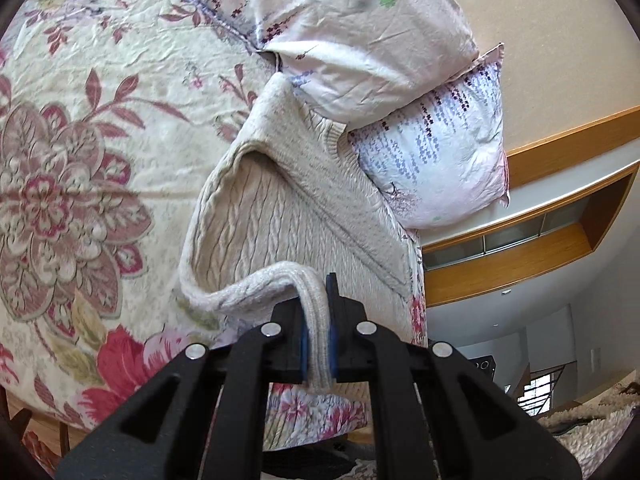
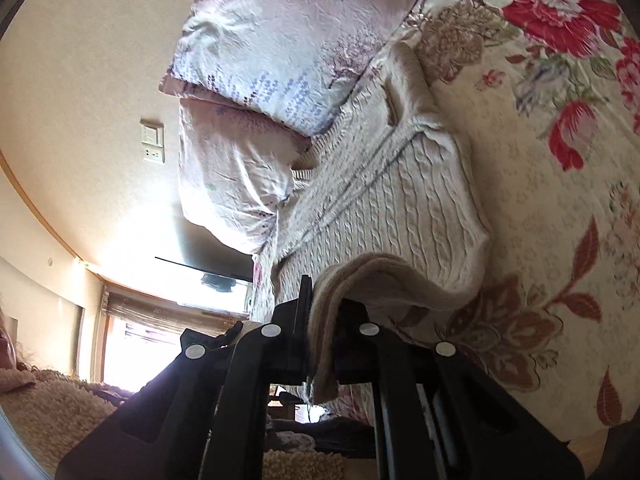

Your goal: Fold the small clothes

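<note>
A cream cable-knit sweater [image 1: 296, 208] lies on the floral bedspread [image 1: 80, 128], its far end tucked against the pillows. My left gripper [image 1: 318, 312] is shut on a ribbed edge of the sweater [image 1: 316, 344] and lifts it off the bed. In the right wrist view the same sweater [image 2: 400, 200] stretches away from me. My right gripper [image 2: 324, 312] is shut on another folded edge of it [image 2: 324, 360], which hangs down between the jaws.
Two pale floral pillows [image 1: 360, 40] [image 1: 444, 160] lie at the head of the bed, also in the right wrist view [image 2: 280, 52]. A beige wall with a switch plate [image 2: 153, 144] and a wooden shelf [image 1: 520, 256] stand beyond. A fluffy rug [image 2: 52, 412] lies below.
</note>
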Available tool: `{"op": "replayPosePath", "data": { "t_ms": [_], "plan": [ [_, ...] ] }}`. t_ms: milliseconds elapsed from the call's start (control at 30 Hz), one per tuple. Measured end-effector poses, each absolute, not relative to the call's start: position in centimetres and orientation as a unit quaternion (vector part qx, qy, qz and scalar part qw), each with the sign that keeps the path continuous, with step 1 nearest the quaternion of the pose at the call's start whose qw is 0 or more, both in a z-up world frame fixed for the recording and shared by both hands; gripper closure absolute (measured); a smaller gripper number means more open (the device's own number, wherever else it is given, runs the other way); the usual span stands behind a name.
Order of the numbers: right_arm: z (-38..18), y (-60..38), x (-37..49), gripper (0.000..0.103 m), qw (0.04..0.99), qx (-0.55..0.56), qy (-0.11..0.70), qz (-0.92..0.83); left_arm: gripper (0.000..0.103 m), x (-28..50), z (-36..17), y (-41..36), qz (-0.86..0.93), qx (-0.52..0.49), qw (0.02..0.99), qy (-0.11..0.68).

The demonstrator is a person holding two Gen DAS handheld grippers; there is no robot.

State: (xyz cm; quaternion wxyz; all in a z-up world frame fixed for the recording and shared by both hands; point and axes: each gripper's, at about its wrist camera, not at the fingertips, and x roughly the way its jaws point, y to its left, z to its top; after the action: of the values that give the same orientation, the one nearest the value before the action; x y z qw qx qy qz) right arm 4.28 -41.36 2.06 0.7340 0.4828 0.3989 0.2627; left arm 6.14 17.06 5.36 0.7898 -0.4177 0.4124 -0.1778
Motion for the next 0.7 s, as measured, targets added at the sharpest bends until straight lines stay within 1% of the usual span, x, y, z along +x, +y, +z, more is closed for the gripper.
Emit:
{"op": "replayPosePath", "data": {
  "t_ms": [333, 533, 700],
  "plan": [
    [3.3, -41.8, 8.9, 0.095, 0.75, 0.518, 0.329, 0.245, 0.096, 12.8, 8.0, 17.1, -0.182, -0.438, 0.809, 0.348],
    [4.0, -41.1, 13.0, 0.095, 0.762, 0.513, 0.304, 0.25, 0.096, 16.9, 7.6, 16.4, -0.166, -0.453, 0.805, 0.345],
    [4.2, -40.8, 16.3, 0.095, 0.771, 0.504, 0.301, 0.246, 0.096, 19.9, 7.2, 16.5, -0.15, -0.461, 0.805, 0.343]
  ]
}}
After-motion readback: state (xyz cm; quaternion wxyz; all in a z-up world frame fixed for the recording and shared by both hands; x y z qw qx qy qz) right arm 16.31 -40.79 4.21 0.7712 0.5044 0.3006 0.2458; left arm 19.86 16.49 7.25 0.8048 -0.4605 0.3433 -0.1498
